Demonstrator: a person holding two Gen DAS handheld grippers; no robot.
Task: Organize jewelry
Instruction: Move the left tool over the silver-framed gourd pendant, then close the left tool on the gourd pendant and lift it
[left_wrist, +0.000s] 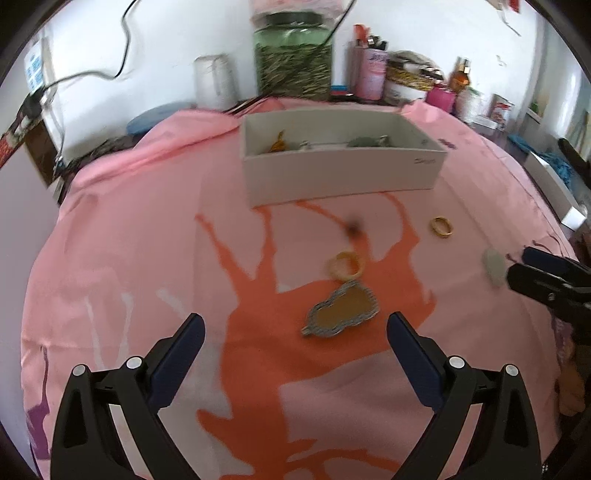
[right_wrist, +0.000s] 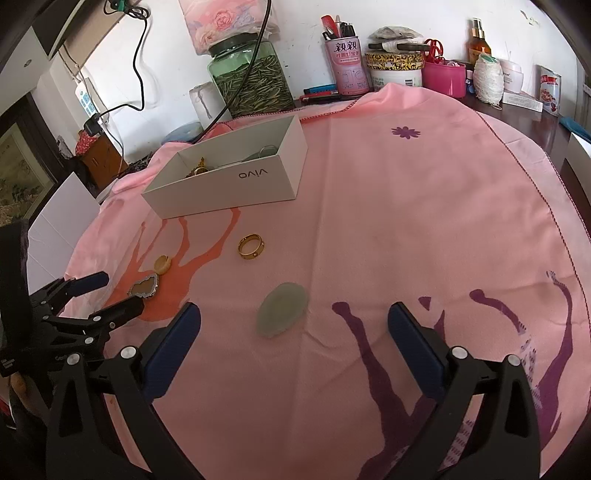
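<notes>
Nearest the right gripper (right_wrist: 294, 319), whose fingers are spread wide and empty, a pale green jade pendant (right_wrist: 282, 308) lies flat on the pink cloth (right_wrist: 406, 221) that covers the counter, just ahead of the gap between the fingers and a little toward the left one. The left gripper (left_wrist: 295, 332) is likewise spread and holds nothing; just beyond it lies a silver-edged amber pendant (left_wrist: 341, 308), touching or nearly touching a pale yellow ring (left_wrist: 346, 265). Farther out a gold ring (right_wrist: 251, 246) sits alone on the cloth. Beyond all of these stands the white box (left_wrist: 343, 173), open at the top, with a few pieces already inside, though they are too small to name. The step in hand seems to be picking up the loose pieces one by one. Next, each gripper likely needs to lower over its nearest pendant, close on the thin edges, and carry it to the box.
</notes>
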